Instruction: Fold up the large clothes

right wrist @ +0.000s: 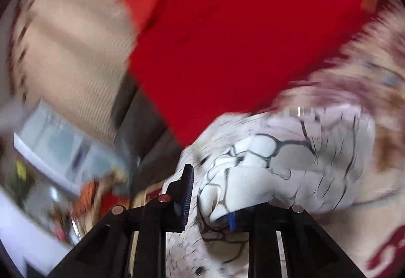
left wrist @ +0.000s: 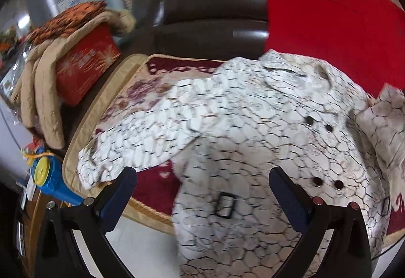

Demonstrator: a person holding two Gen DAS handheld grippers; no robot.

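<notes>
The coat (left wrist: 253,126) lies spread over the sofa's seat cover (left wrist: 121,90), its hem hanging off the front edge toward the floor. One sleeve (left wrist: 141,133) stretches out to the left across the cover. Behind the coat rises the sofa back (left wrist: 215,4), with a cloth (left wrist: 334,17) draped over it to the right. On the armrest at the left sits a box (left wrist: 86,67), with a padded garment (left wrist: 43,90) laid over it. Below that, near the floor, stands a toy (left wrist: 48,176).

The left tongs (left wrist: 202,176) hover spread apart in front of the coat; the right tongs (right wrist: 210,197) have a fold of it between them.

Right-wrist view of coat (right wrist: 265,164) motion-blurred.
</notes>
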